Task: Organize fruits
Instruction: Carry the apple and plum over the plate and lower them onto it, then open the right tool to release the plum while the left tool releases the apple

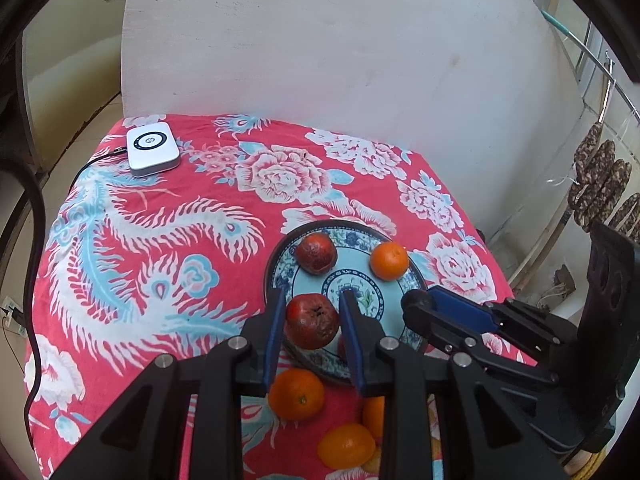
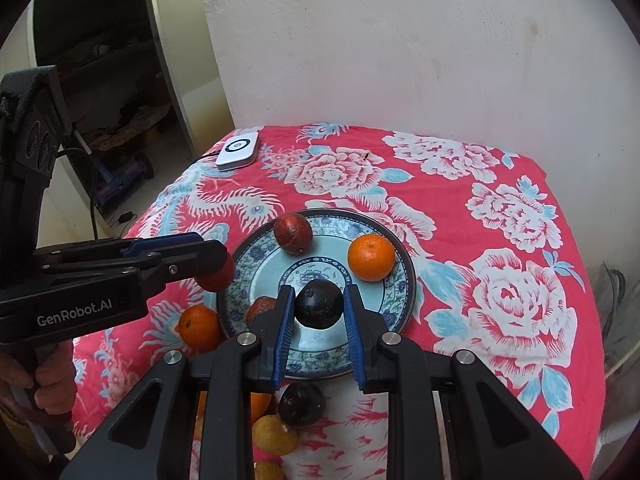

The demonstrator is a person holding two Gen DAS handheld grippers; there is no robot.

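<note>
A blue-patterned plate [image 1: 277, 268] [image 2: 402, 280] lies on the red flowered cloth. On it rest a wrinkled red fruit [image 1: 316, 254] [image 2: 293, 234] and an orange [image 1: 389, 260] [image 2: 371, 257]. My left gripper [image 1: 313, 296] [image 2: 216, 266] is shut on another red fruit [image 1: 311, 320], held over the plate's near left rim. My right gripper [image 2: 319, 290] [image 1: 418, 304] is shut on a dark, almost black fruit [image 2: 320, 304] above the plate's front. A reddish fruit [image 2: 260, 308] peeks out beside its left finger.
Loose fruit lies on the cloth before the plate: oranges [image 1: 296, 394] [image 2: 200, 327], a dark fruit [image 2: 301, 402] and a yellow one [image 2: 276, 434]. A white device [image 1: 152, 151] with a cable sits at the far left corner. A wall bounds the table's back.
</note>
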